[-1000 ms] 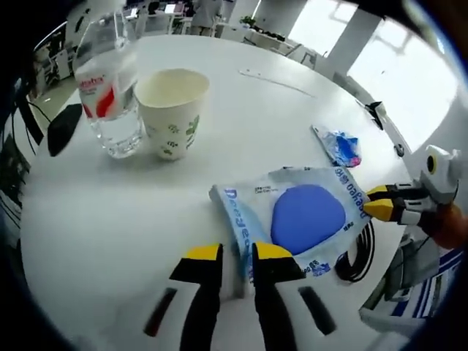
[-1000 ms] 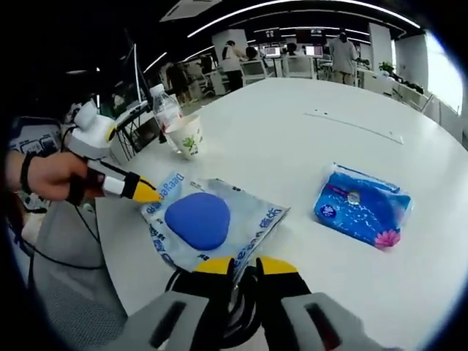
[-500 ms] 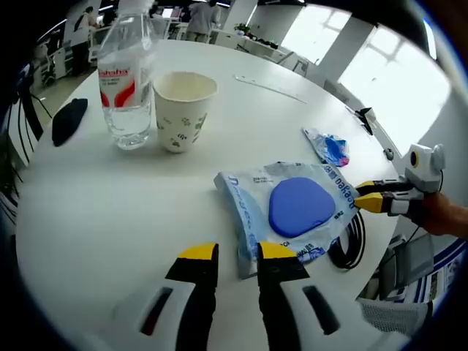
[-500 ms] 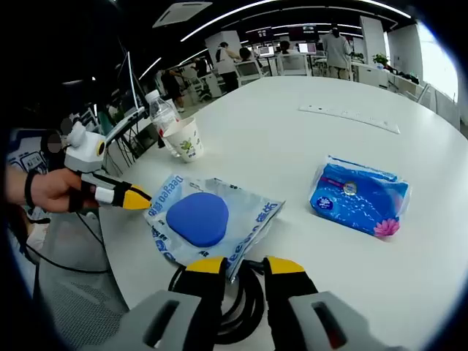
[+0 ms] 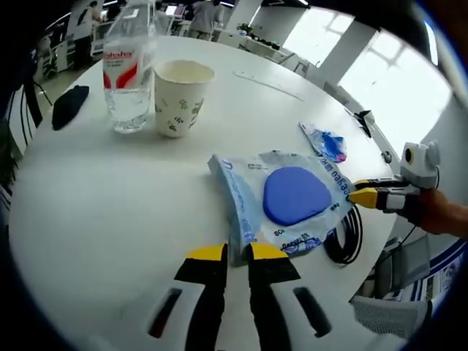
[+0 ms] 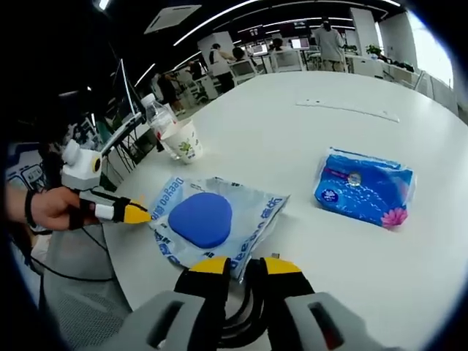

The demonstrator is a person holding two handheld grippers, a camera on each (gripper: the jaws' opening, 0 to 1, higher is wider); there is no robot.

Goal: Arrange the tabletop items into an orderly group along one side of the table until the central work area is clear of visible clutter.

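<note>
A clear printed bag holding a blue rounded pad point(image 5: 292, 197) point(image 6: 205, 219) lies flat near the table's edge. My left gripper point(image 5: 238, 254) has its jaws nearly together on the bag's near edge; it also enters the right gripper view point(image 6: 139, 213) at the bag's left edge, held by a hand. My right gripper point(image 6: 246, 267) pinches the opposite edge with a narrow gap, and its yellow tips point(image 5: 362, 195) meet the bag's right side. A water bottle point(image 5: 126, 73) point(image 6: 156, 117) and a paper cup point(image 5: 179, 95) point(image 6: 183, 140) stand together farther off. A blue tissue pack point(image 5: 324, 142) point(image 6: 365, 191) lies apart.
A coiled black cable point(image 5: 344, 238) point(image 6: 245, 314) lies partly under the bag at the table's rim point(image 5: 88, 292). A dark object point(image 5: 69, 106) lies left of the bottle. A thin white strip point(image 5: 267, 82) point(image 6: 347, 110) lies far across the table. People and desks fill the background.
Both grippers' jaws have narrowed onto the bag's edges since half a second ago. The bag has barely shifted; both cameras moved slightly.
</note>
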